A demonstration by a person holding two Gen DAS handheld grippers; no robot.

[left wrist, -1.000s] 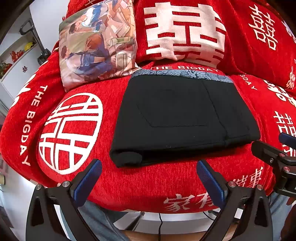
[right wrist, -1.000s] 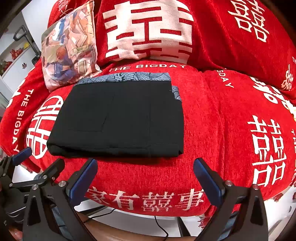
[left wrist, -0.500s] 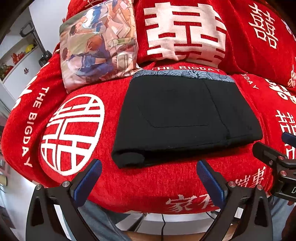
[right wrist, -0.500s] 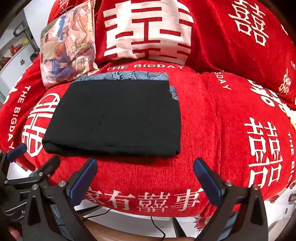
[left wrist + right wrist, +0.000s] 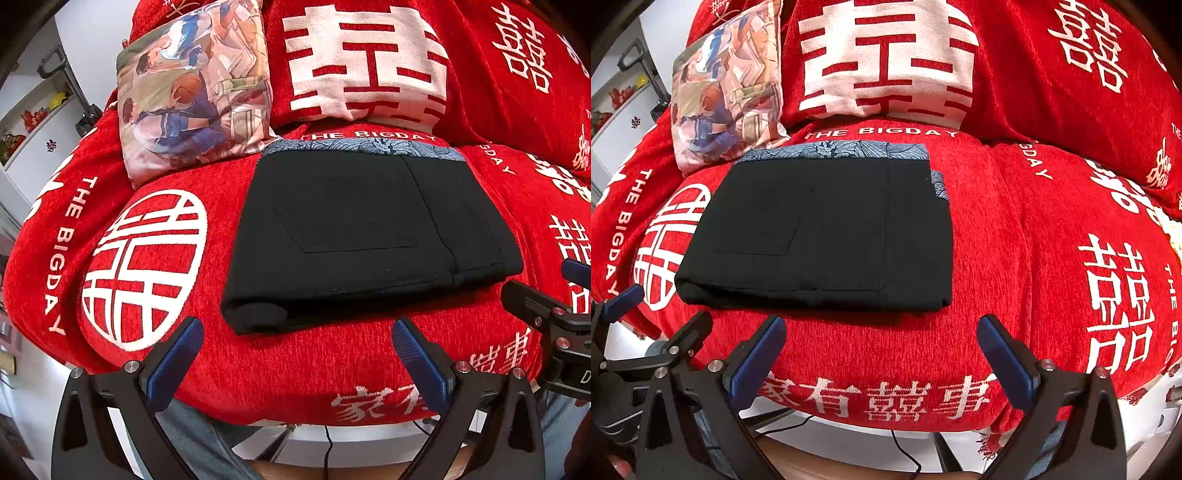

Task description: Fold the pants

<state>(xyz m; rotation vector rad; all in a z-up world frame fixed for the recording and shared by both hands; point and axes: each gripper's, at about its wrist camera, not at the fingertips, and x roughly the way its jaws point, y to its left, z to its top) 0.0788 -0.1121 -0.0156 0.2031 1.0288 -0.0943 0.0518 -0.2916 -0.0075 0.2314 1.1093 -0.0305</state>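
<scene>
The black folded fabric pants [image 5: 365, 236] lie as a flat rectangular bundle in the middle of both frames, on the seat of a red chenille-covered sofa [image 5: 303, 365] woven with white Chinese characters and the words "THE BIGDAY". A stitched pocket outline shows on the top layer, and the thick rolled edge faces the cameras at lower left of the bundle. A strip of blue-grey patterned cloth [image 5: 834, 150] peeks out along the far edge of the pants and at their right side in the right wrist view. The left tongs [image 5: 297, 356] hover low in front of the sofa's front edge, blue-padded fingers [image 5: 175, 360] spread wide and gripping nothing, clear of the pants. The right tongs [image 5: 881, 352] hold the same pose, released and empty, just before the front edge; each pair shows at the side of the other's view. A cartoon-printed square cushion [image 5: 192, 88] leans against the backrest at upper left, touching the far left corner of the bundle. White shelves [image 5: 33, 122] with small ornaments stand at far left.
</scene>
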